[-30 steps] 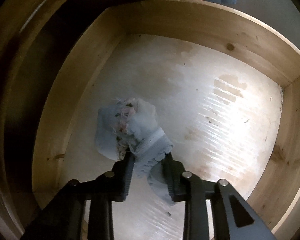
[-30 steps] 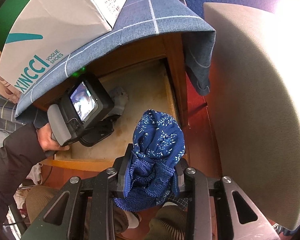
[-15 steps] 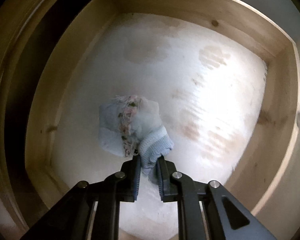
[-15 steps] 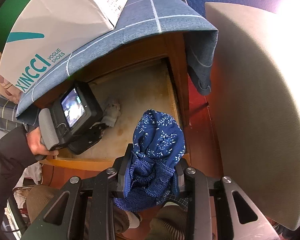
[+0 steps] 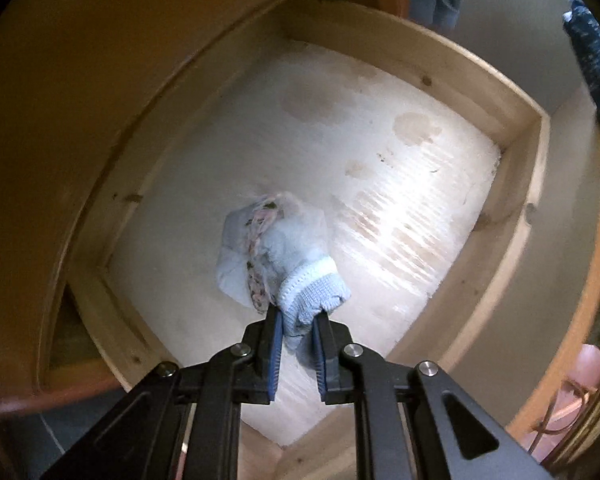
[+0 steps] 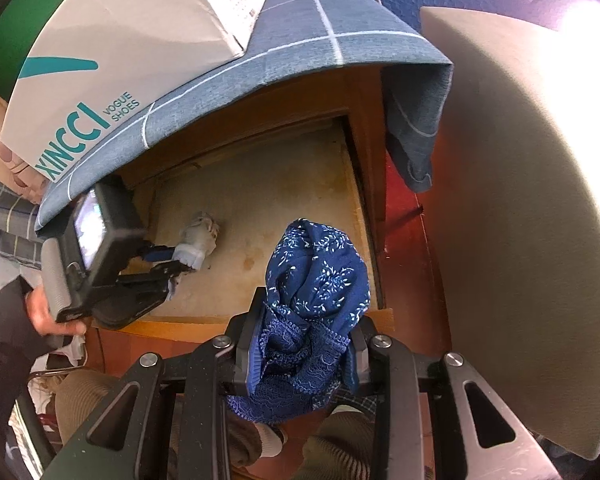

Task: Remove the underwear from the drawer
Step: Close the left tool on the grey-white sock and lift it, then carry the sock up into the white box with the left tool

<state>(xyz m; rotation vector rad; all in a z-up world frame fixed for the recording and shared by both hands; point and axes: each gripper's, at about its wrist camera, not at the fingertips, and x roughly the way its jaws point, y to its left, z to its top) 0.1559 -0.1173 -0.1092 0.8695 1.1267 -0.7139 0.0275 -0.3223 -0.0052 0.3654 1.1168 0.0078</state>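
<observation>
Matte black angular left claw (image 5: 296, 322) with blue ribbed pads (image 5: 276, 344), silver screws; right claw (image 6: 305, 344) identical; dark sleeve (image 6: 4, 344).

Drawer (image 5: 496, 92) is pale bare wood, knots showing, matt; its floor is whitish, stained, with a faint ribbed sheen. The light-blue undies (image 5: 278, 264) are soft cloth with a knit ribbed band. The navy pair (image 6: 320, 280) is thin printed cloth with a lace edge. Both grippers (image 5: 296, 334) (image 6: 306, 344) look like matt black plastic with shiny metal pins. The cabinet (image 6: 364, 120) is glossy reddish-brown wood, the cover (image 6: 308, 36) checked woven cloth, the box (image 6: 120, 40) smooth white cardboard.
</observation>
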